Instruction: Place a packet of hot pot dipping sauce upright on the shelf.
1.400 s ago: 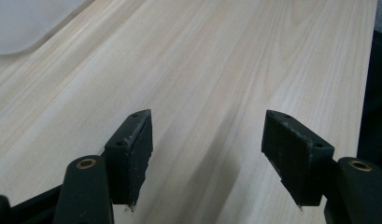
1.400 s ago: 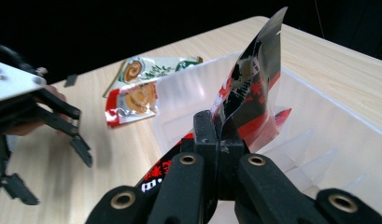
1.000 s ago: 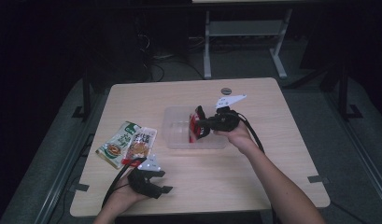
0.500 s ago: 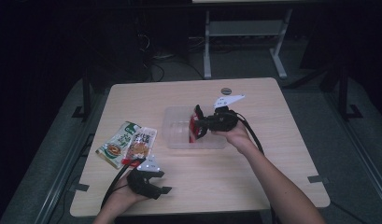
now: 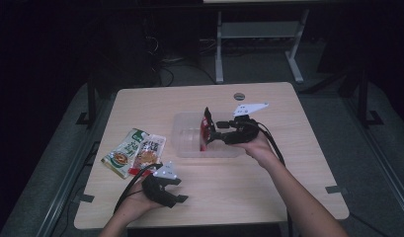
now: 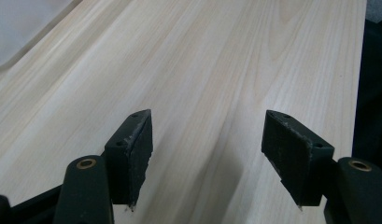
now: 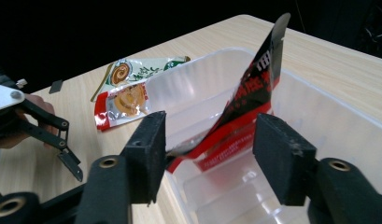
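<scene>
A red snack packet (image 5: 206, 129) (image 7: 254, 88) stands on edge inside a clear plastic bin (image 5: 184, 128) (image 7: 319, 112) at mid table. My right gripper (image 5: 212, 136) (image 7: 207, 154) reaches into the bin from the right. Its jaws have just been opening and now stand apart on either side of the packet's lower end, without pressing it. My left gripper (image 5: 179, 190) (image 6: 207, 158) (image 7: 44, 126) rests near the front left of the table, open over bare wood, with nothing between its pads.
A green packet (image 5: 124, 152) (image 7: 137, 70) and an orange-and-white packet (image 5: 149, 150) (image 7: 125, 100) lie flat to the left of the bin. A small dark disc (image 5: 239, 96) sits near the table's far edge. A white metal stand (image 5: 259, 29) is beyond the table.
The right gripper's jaws went from shut on the red packet to spread apart, and the packet now leans in the bin. Neither hand has shifted noticeably.
</scene>
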`<action>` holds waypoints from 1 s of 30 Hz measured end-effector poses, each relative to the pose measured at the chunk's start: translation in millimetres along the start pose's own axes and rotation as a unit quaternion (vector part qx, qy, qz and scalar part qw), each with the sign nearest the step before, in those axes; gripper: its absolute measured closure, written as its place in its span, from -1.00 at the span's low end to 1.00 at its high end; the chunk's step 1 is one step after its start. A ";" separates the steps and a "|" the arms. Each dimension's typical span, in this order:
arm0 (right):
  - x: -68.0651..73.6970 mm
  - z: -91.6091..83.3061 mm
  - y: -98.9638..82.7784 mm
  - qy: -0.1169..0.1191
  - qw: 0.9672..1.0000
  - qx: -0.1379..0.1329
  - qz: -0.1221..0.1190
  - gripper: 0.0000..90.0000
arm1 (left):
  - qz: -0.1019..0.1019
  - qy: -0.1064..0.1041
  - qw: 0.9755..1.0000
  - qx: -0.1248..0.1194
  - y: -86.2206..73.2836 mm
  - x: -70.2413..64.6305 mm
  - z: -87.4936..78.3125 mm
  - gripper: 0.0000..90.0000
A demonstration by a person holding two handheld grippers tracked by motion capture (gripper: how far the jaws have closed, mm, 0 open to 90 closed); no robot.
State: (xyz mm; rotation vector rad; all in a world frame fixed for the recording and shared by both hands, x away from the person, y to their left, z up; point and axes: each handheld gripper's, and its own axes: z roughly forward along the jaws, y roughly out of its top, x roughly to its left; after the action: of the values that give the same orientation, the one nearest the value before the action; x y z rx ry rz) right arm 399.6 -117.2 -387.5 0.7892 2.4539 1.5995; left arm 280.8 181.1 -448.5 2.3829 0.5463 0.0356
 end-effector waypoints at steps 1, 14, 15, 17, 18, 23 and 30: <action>1.0 -2.6 -0.9 -0.001 1.000 0.000 0.003 -0.09 | 0.010 -0.001 1.000 0.006 1.7 1.4 0.1 -0.26; 9.5 -27.9 -15.1 -0.010 1.000 0.015 0.000 -0.18 | 0.019 -0.021 1.000 0.001 16.5 2.3 12.3 -0.26; 10.4 -28.2 -16.1 -0.011 1.000 0.017 -0.003 -0.18 | 0.021 -0.021 1.000 0.001 16.7 2.4 12.3 -0.26; 13.5 -28.7 -17.6 -0.013 1.000 0.027 -0.004 -0.21 | 0.023 -0.021 1.000 0.002 16.6 3.4 11.9 -0.26; 15.5 -29.4 -18.2 -0.013 0.999 0.032 -0.006 -0.22 | 0.019 -0.021 1.000 -0.001 16.4 3.2 12.0 -0.26; 25.5 -35.6 -25.8 -0.007 0.999 0.041 -0.013 -0.24 | 0.018 -0.017 1.000 0.000 14.4 4.0 10.2 -0.26; 39.9 -42.6 -44.9 -0.006 0.998 0.063 -0.023 -0.29 | 0.009 -0.008 1.000 -0.003 11.6 3.7 7.0 -0.26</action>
State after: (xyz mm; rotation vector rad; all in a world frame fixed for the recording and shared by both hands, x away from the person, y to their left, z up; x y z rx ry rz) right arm 333.7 -147.2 -400.7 0.7509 2.5660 1.4332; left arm 289.7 170.3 -447.0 2.3802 0.5163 0.0266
